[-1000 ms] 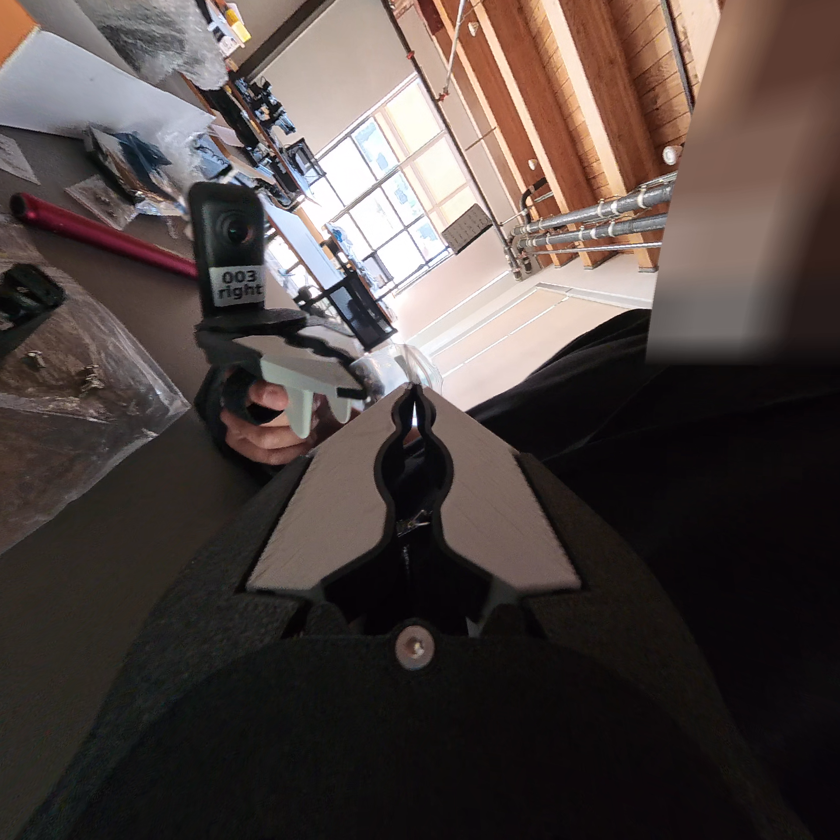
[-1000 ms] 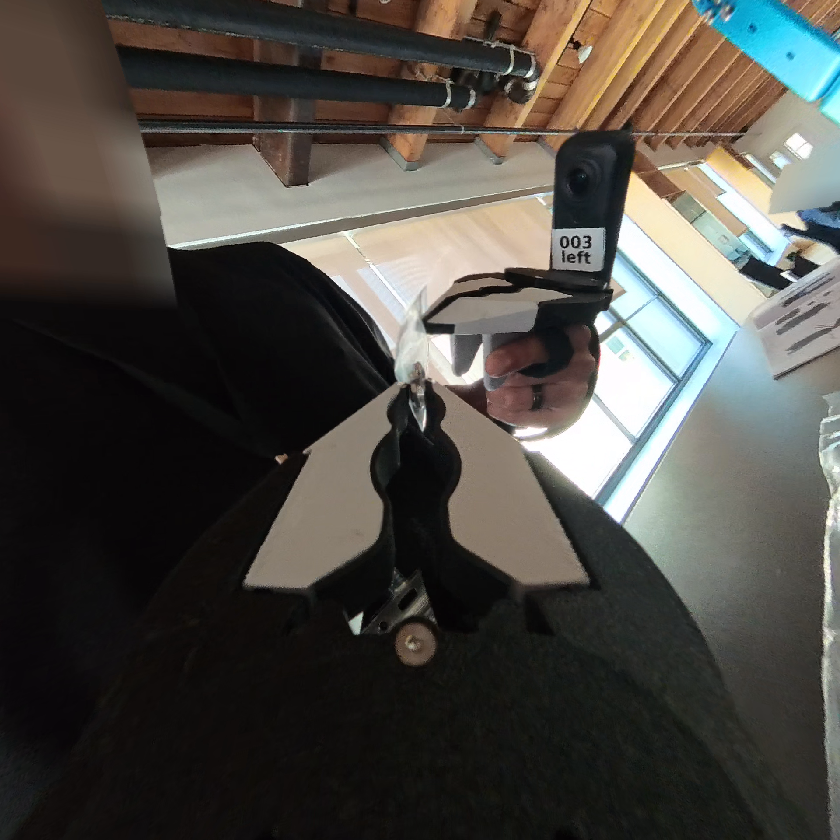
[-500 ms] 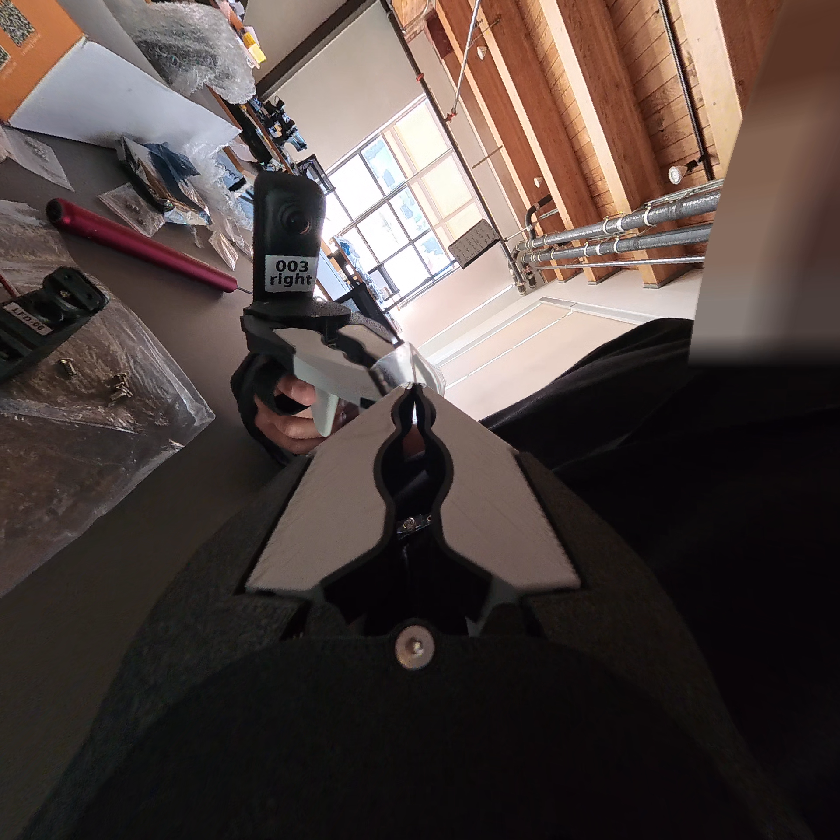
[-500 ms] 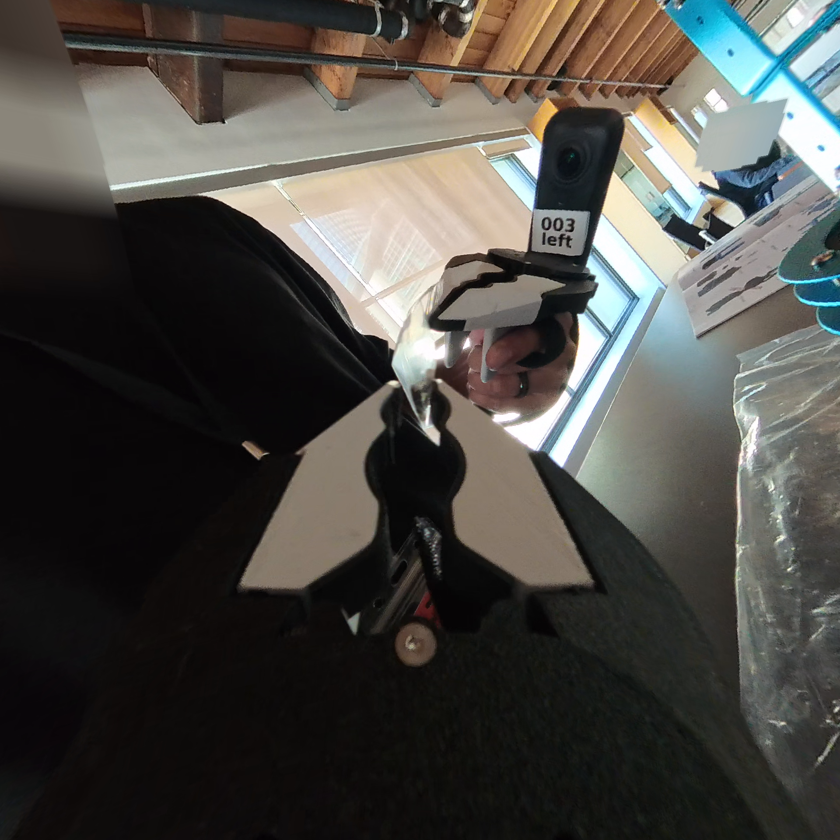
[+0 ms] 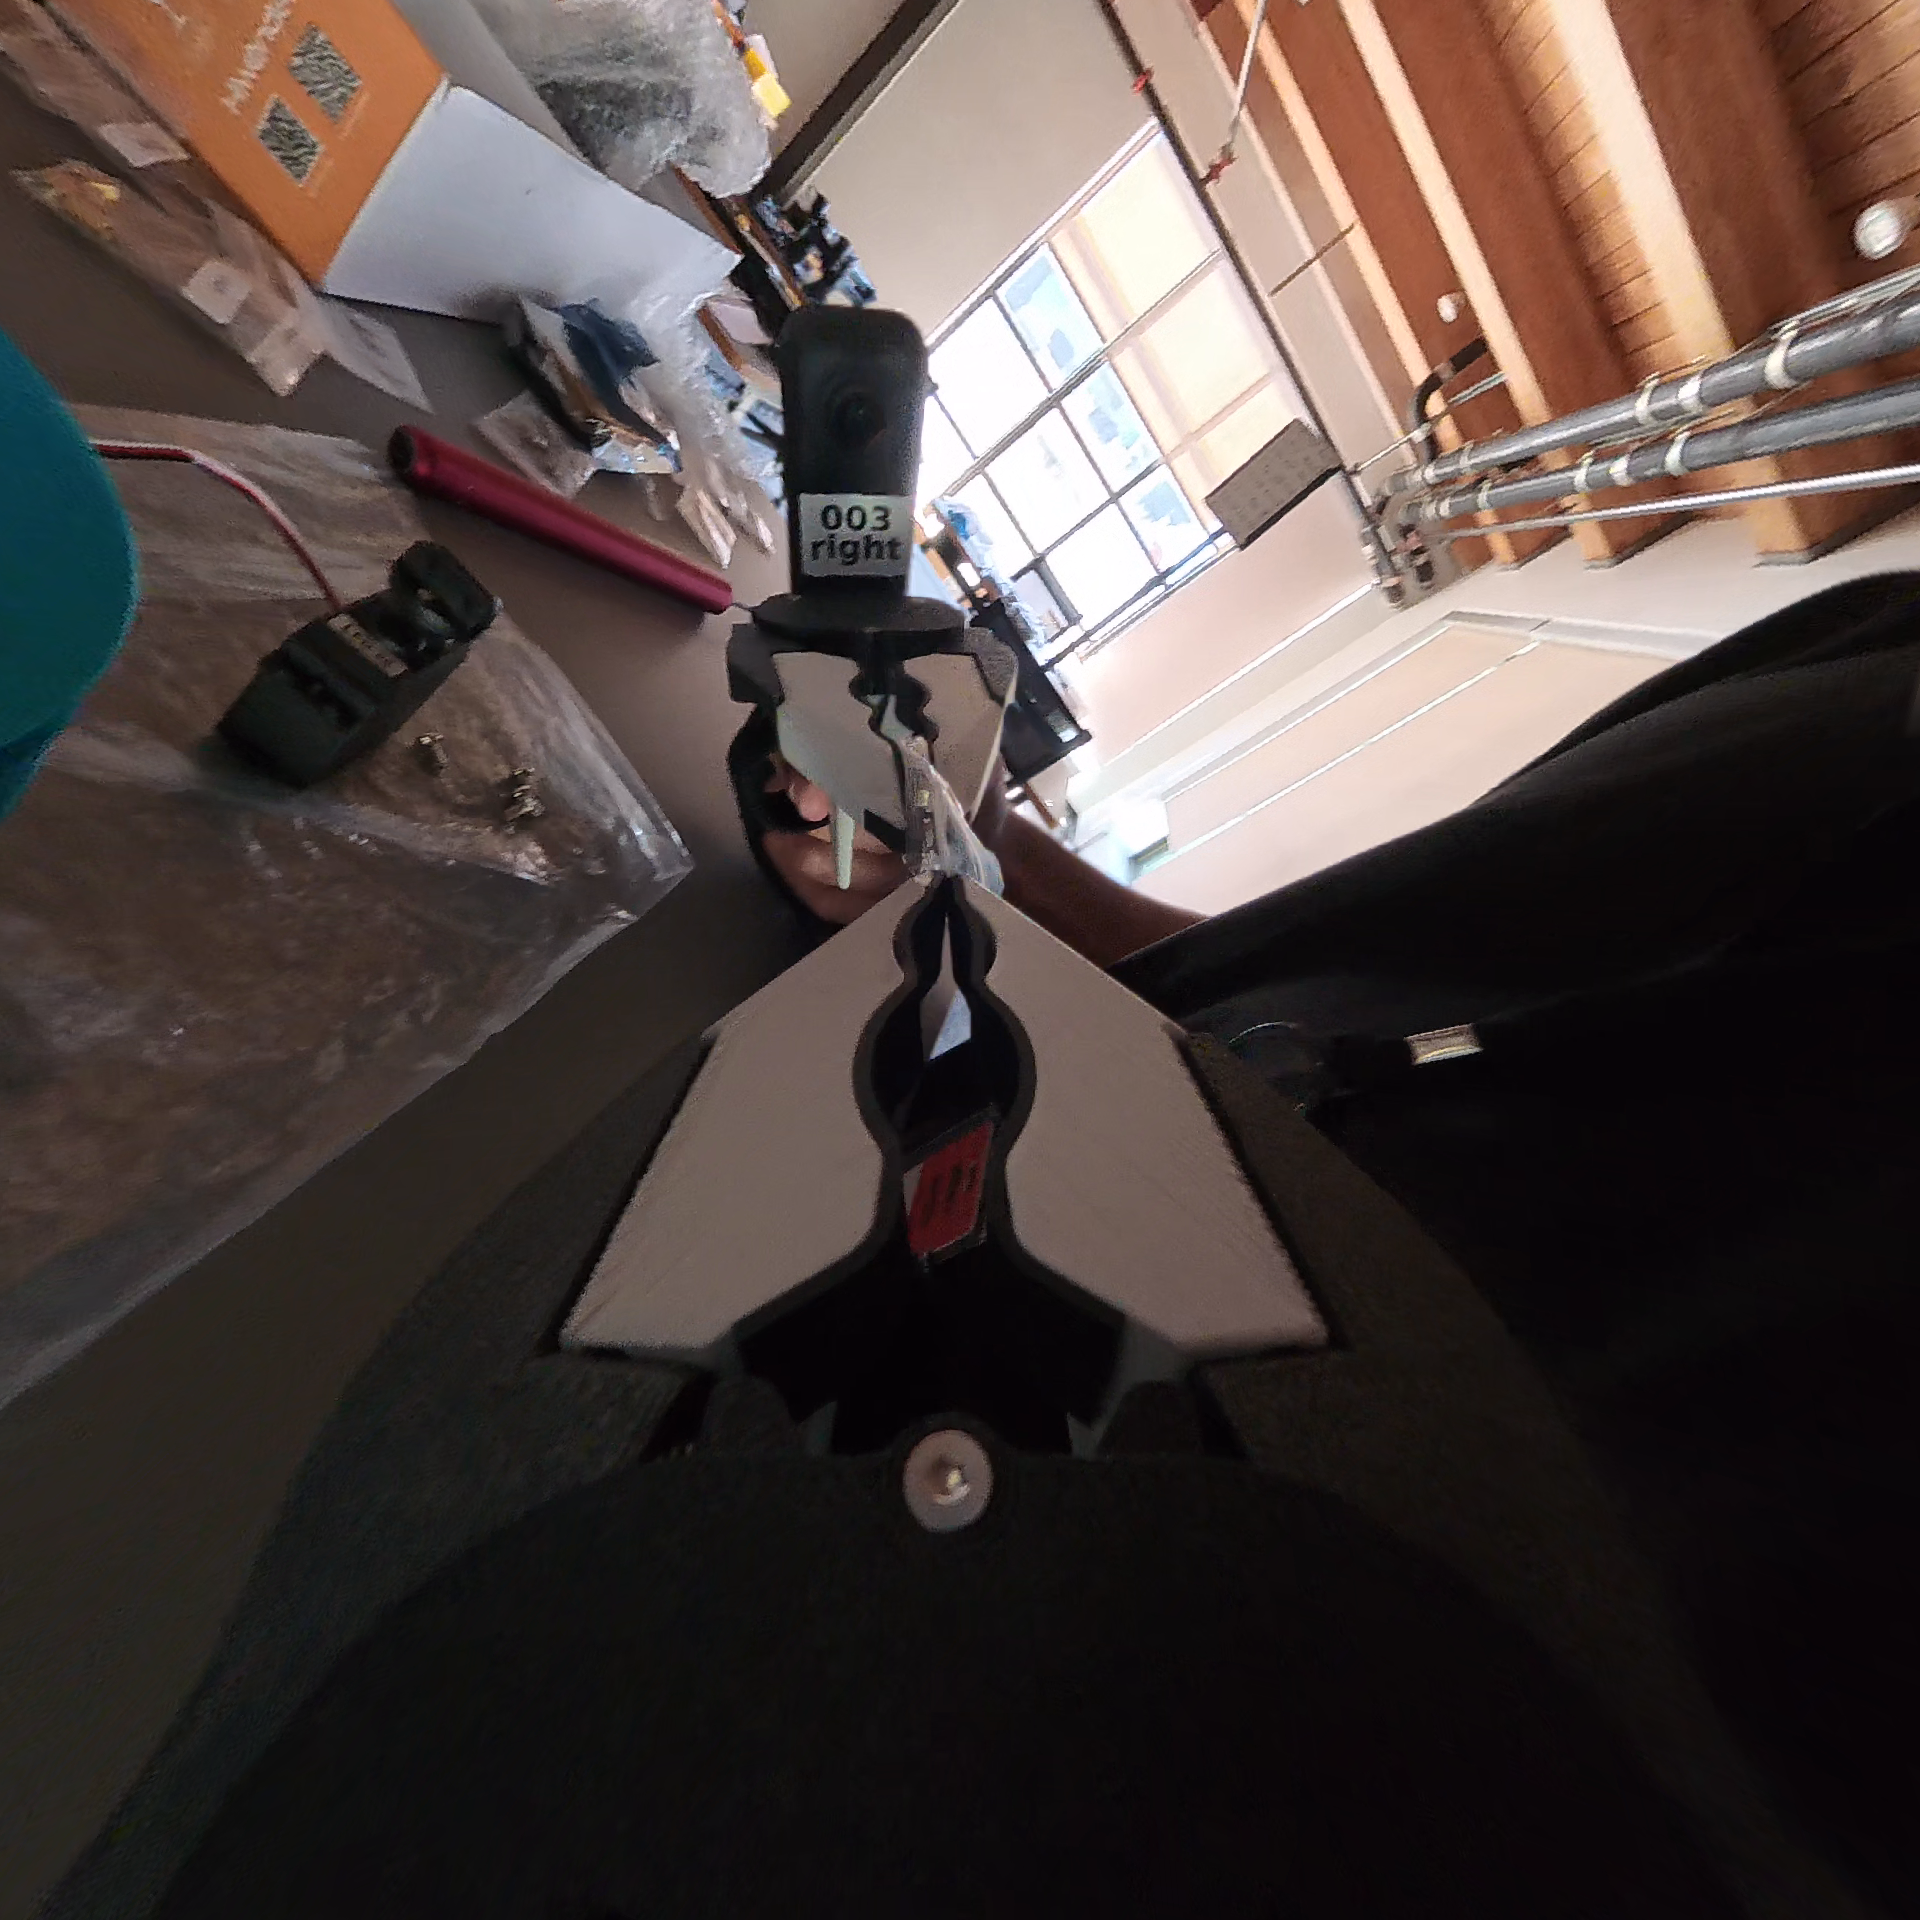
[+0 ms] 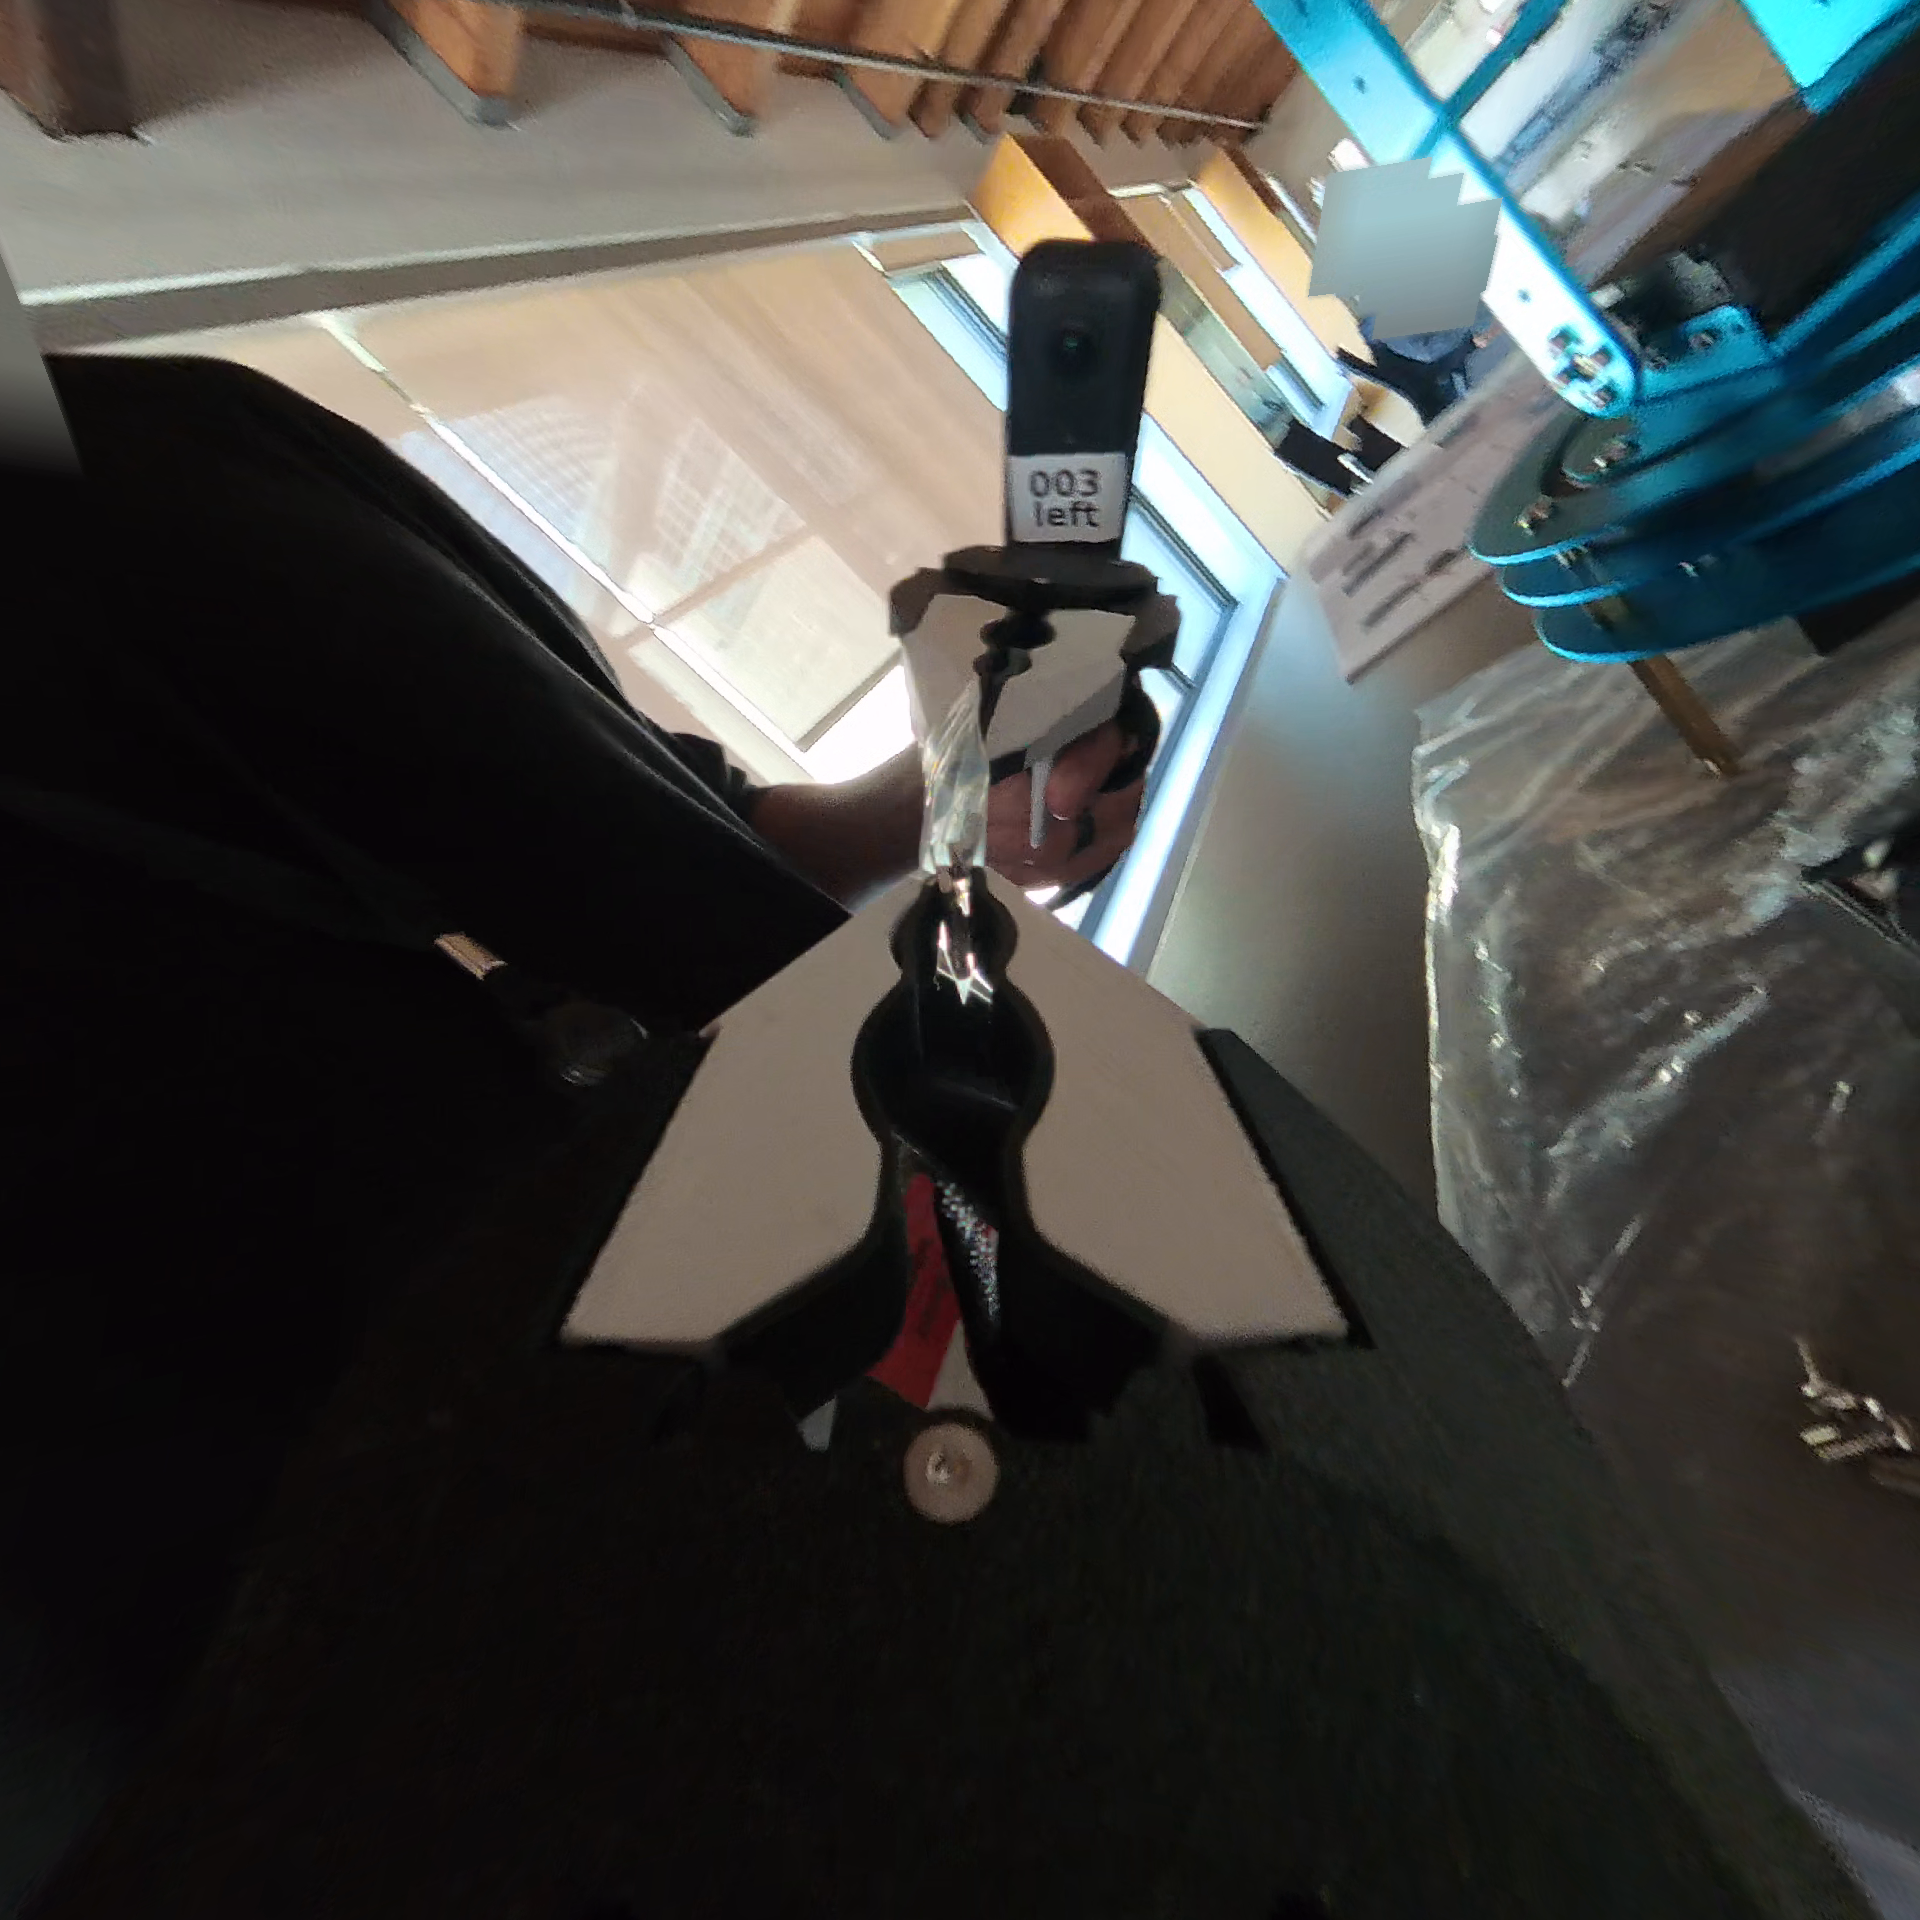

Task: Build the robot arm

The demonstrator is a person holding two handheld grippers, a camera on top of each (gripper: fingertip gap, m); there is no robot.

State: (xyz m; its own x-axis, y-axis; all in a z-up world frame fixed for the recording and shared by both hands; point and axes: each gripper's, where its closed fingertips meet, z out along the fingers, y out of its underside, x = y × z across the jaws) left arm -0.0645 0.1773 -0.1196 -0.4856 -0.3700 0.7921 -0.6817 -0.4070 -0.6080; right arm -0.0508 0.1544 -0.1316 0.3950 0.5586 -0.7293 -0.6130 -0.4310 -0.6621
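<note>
Two tongs faced each other tip to tip above the tabletop (image 5: 436, 1091), a small clear plastic bag (image 6: 954, 802) stretched between them. Left tongs (image 5: 943, 896) were closed, pinching one end of the bag; a red-labelled piece sat between the fingers (image 5: 748, 1174) further back. Right tongs (image 6: 954, 896) were closed on the other end. Each was held in a hand (image 6: 1060, 805), in front of a person's dark-clothed torso. Down on the tabletop: clear plastic sheet (image 5: 260, 935) with a black moulded part (image 5: 353, 665) and loose screws (image 5: 509, 800), and a maroon tube (image 5: 561, 530) past it. Blue metal frame (image 6: 1704, 499) stood on the right-hand side.
</note>
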